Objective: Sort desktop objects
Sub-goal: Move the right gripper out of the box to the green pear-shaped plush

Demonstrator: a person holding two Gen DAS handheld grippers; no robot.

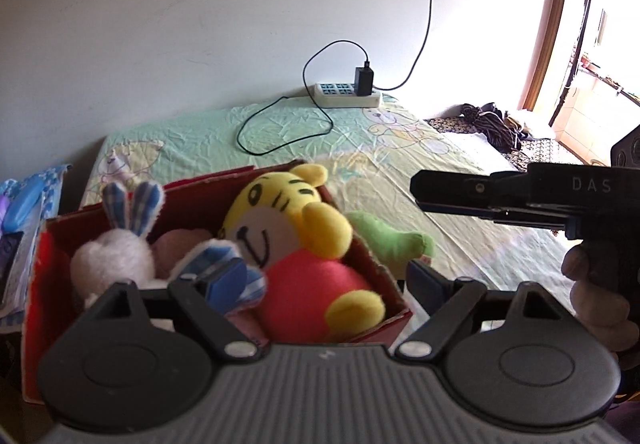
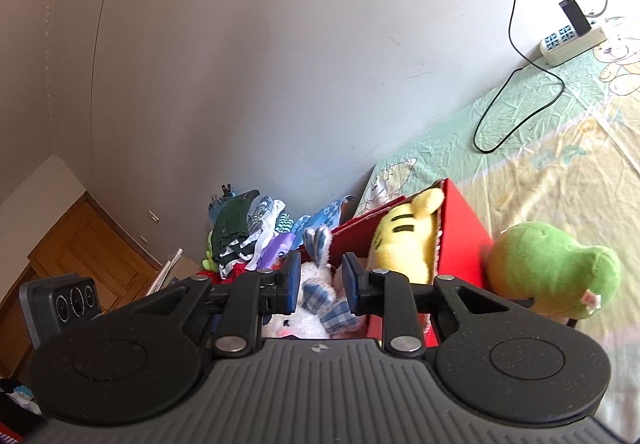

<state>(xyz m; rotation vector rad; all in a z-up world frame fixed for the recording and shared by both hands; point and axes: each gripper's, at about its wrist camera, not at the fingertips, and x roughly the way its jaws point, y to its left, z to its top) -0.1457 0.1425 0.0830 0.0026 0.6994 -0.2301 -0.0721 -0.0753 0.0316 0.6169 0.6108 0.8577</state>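
The bed sheet [image 1: 280, 132], pale green with cartoon prints, covers the flat surface against the white wall [image 1: 200, 4]. A red box [image 1: 52, 244] stands at the near left part of the sheet with its top open. Inside the box lie a yellow tiger toy [image 1: 288, 220] in a red body, leaning against the right wall, and a white rabbit toy [image 1: 116, 252] with blue checked ears at the left. A green plush toy [image 2: 552, 268] lies on the sheet just beside the box's right outer wall, outside it. A white power strip [image 1: 347, 94] with a black charger plugged in sits at the far edge of the sheet by the wall, its black cable looping over the sheet. The left gripper [image 1: 326, 278] hovers over the box with its jaws spread wide and nothing between them. The right gripper [image 2: 322, 282] points at the box from the right side; its jaws stand narrowly apart, gripping nothing, with the rabbit seen behind the gap
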